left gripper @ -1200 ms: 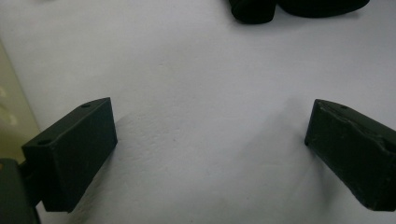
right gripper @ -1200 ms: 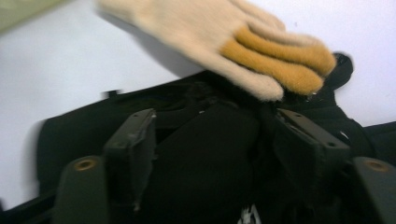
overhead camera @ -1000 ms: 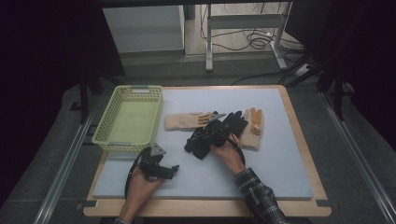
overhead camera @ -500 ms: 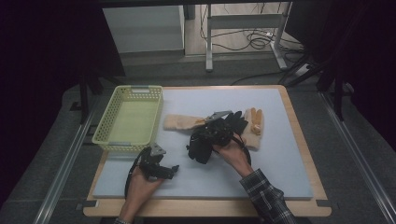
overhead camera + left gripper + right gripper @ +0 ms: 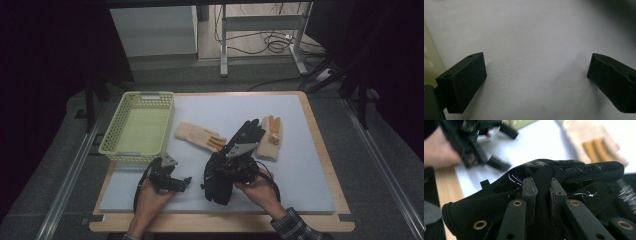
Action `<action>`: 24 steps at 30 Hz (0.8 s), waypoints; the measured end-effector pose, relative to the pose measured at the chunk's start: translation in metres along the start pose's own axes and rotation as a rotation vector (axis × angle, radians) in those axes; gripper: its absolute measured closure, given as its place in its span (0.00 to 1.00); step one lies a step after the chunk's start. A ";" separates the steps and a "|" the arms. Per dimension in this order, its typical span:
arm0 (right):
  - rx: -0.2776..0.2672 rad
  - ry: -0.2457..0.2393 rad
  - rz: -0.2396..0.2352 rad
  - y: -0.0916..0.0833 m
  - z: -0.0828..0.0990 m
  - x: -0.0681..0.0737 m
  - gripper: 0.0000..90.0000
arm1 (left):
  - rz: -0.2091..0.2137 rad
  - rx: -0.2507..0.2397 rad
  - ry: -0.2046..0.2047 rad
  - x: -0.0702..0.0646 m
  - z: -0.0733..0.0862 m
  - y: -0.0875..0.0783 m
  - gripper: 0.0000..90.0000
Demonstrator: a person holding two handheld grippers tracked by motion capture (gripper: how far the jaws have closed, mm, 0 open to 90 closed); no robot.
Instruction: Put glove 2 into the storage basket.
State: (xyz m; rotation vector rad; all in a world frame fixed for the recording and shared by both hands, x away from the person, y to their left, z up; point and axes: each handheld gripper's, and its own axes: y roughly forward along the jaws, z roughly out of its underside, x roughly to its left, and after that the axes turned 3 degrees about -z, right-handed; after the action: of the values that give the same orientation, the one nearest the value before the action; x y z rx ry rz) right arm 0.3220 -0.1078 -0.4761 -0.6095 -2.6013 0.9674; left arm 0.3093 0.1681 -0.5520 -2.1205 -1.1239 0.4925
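My right gripper [image 5: 226, 169] is shut on a black glove [image 5: 218, 184], its jaws having just closed on it. In the right gripper view the two pads [image 5: 530, 188] pinch a fold of the black glove [image 5: 499, 187], which hangs off the mat near the front. A second black glove [image 5: 251, 132] lies on the white mat [image 5: 300, 170] just behind. A beige glove [image 5: 199, 136] lies to its left and another beige glove [image 5: 271, 139] to its right. My left gripper [image 5: 176, 183] rests open on the mat at the front left, with bare mat [image 5: 536, 50] between its fingers [image 5: 465, 77].
A yellow-green mesh basket [image 5: 112, 131] stands at the mat's left side, just behind my left gripper. The mat lies on a wooden board [image 5: 330, 160]. Metal rails run along both sides of the table. A stand and cables lie on the floor beyond.
My right gripper closed on the black glove, lifted it and carried it toward the front of the mat. The left gripper stayed where it was.
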 end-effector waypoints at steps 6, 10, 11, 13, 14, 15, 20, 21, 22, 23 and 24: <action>0.037 -0.014 0.000 0.019 0.032 0.004 0.66 | 0.000 0.005 0.006 0.000 0.000 0.000 0.03; 0.015 0.029 -0.020 0.018 0.040 -0.005 0.50 | 0.000 0.005 0.006 0.000 0.000 0.000 0.03; -0.002 0.042 -0.025 0.013 0.040 -0.007 0.47 | 0.001 0.005 0.006 0.000 0.000 0.000 0.03; -0.022 0.043 -0.017 0.006 0.039 -0.011 0.46 | 0.000 0.005 0.007 0.000 0.000 0.000 0.03; -0.029 0.040 -0.005 0.002 0.038 -0.013 0.46 | 0.000 0.005 0.007 0.000 0.000 0.000 0.03; -0.034 0.034 0.007 -0.002 0.037 -0.016 0.46 | 0.000 0.005 0.007 0.000 0.000 0.000 0.03; -0.036 0.039 0.097 -0.012 0.036 -0.036 0.51 | -0.001 0.002 0.002 0.000 0.000 0.000 0.03; -0.030 0.043 0.112 -0.013 0.036 -0.042 0.53 | 0.000 0.002 0.002 0.000 0.000 0.000 0.03; -0.027 0.046 0.129 -0.013 0.035 -0.046 0.55 | -0.001 0.002 0.002 0.000 0.000 0.000 0.03; -0.030 0.059 0.143 -0.013 0.035 -0.052 0.57 | 0.000 0.005 0.007 0.000 0.000 0.000 0.03; -0.031 0.065 0.161 -0.013 0.035 -0.058 0.59 | 0.000 0.005 0.007 0.000 0.000 0.000 0.03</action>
State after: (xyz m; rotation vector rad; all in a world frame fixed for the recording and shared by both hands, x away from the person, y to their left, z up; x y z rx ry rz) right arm 0.3537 -0.1638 -0.4997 -0.8545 -2.5455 0.9396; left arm 0.3093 0.1685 -0.5517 -2.1164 -1.1180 0.4875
